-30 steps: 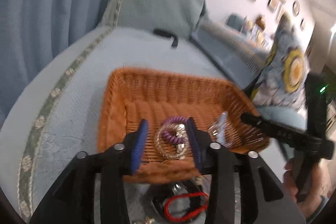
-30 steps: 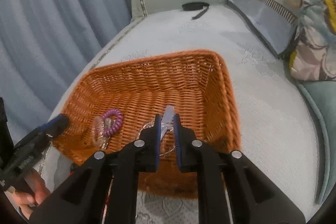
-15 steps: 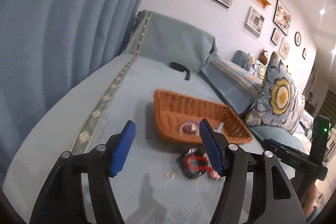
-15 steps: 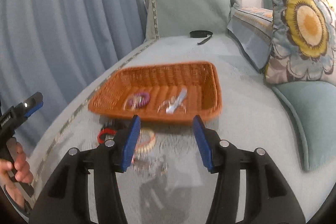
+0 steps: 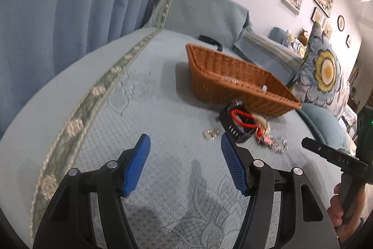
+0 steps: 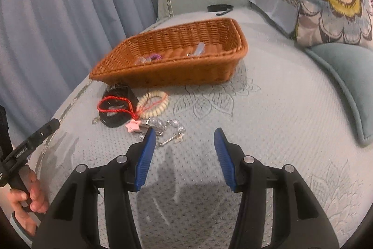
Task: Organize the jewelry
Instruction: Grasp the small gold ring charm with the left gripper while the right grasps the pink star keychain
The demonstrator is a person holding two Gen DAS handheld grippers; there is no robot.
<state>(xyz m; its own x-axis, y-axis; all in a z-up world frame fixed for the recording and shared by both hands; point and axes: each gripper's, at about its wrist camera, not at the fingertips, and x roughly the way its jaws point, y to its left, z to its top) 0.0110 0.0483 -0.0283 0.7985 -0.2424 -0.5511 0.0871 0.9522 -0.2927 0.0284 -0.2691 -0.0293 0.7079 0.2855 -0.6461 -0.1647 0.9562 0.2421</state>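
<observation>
Lying on the bedspread just before the wicker basket, the jewelry pile has a red cord over a black band. Left gripper and right gripper stand apart, empty.

Bright ceiling lights, soft shadows on bedspread, fisheye-warped edges, slight blur.

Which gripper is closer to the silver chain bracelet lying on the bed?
Right. The right gripper hangs open just short of the silver chain bracelet. The left gripper sits farther back, the bracelet off to its right.
</observation>
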